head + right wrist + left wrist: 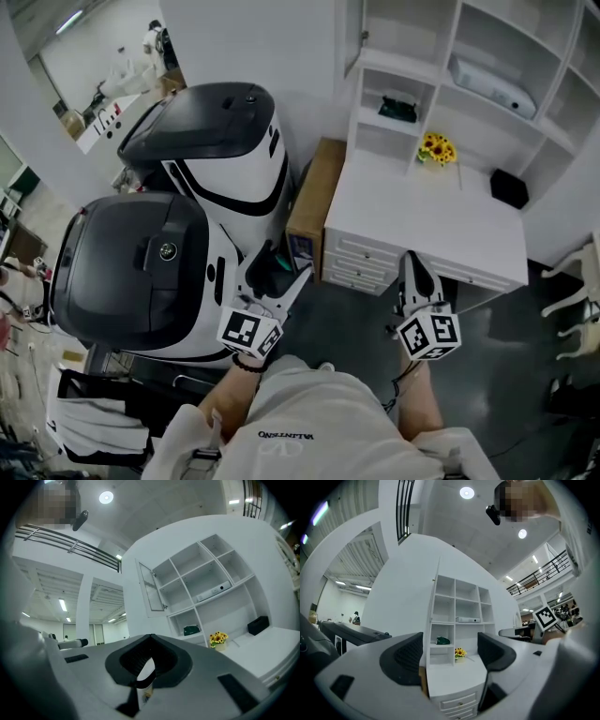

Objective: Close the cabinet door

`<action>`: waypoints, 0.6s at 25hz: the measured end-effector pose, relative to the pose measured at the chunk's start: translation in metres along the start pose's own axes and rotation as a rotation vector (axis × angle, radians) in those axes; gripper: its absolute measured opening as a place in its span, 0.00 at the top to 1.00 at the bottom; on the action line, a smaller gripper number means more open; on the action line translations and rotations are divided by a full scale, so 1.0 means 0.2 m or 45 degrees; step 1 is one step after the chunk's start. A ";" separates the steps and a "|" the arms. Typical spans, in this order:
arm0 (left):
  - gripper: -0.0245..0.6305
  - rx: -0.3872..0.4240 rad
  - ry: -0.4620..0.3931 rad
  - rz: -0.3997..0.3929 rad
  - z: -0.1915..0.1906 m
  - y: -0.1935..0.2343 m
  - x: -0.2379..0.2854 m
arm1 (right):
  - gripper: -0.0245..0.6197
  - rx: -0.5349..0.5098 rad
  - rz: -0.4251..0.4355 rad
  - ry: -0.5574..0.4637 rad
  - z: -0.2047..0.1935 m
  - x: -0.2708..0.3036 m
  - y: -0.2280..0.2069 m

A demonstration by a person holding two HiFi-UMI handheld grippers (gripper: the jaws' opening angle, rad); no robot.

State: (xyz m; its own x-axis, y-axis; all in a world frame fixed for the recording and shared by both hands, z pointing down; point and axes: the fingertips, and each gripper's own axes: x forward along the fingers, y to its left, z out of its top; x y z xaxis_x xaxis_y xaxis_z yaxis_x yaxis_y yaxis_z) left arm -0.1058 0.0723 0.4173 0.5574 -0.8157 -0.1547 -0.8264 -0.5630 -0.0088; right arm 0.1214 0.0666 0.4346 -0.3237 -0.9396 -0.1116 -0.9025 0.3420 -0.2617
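- Up at top-left of hutch (454, 37), door (151, 590) stands open. It's a glass pane in a white frame, joined to hutch along its right edge, long axis vertical, swung out toward person.
- Both grippers are held low in front of desk (422, 216), well apart from door. Door lies ahead & well above both.
- L gripper (286, 272): jaws wide apart, nothing between; only far desk & hutch show through the gap.
- R gripper (413, 267): jaws closed tip to tip, holding nothing.
- Key relation, my read: door's outer face looks left, so closing push must come from left & go right, toward hutch. L gripper is on that side, so prob. better placed. R gripper would have to reach across.
- L gripper view: door is edge-on, a thin vertical line just left of centre. So L gripper is about in door's plane; pane can't be seen.
- R gripper view: shows door's flat face w/ glass, up above the jaws. R gripper likely sits right of door's plane.
- Head view: shows both grippers vs desk, sunflowers (437, 148) on it. Door is at top edge only, hard to make out.
- Task not started; no contact w/ door.
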 end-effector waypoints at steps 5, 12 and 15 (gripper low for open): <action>0.43 -0.004 0.011 0.003 -0.02 0.03 0.09 | 0.95 0.020 0.001 0.014 -0.03 0.08 -0.07; 0.43 -0.008 -0.017 -0.040 -0.06 0.14 0.30 | 0.95 -0.027 -0.026 -0.001 -0.01 0.24 -0.17; 0.43 -0.016 -0.051 -0.060 -0.04 0.23 0.41 | 0.95 -0.056 -0.050 -0.006 0.02 0.34 -0.21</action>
State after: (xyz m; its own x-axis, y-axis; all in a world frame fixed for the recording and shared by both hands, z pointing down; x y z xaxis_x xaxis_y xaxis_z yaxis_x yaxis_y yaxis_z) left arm -0.0974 -0.0225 0.4121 0.5916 -0.7826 -0.1936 -0.7982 -0.6024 -0.0042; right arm 0.1383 -0.0120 0.4340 -0.2863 -0.9522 -0.1069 -0.9263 0.3036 -0.2234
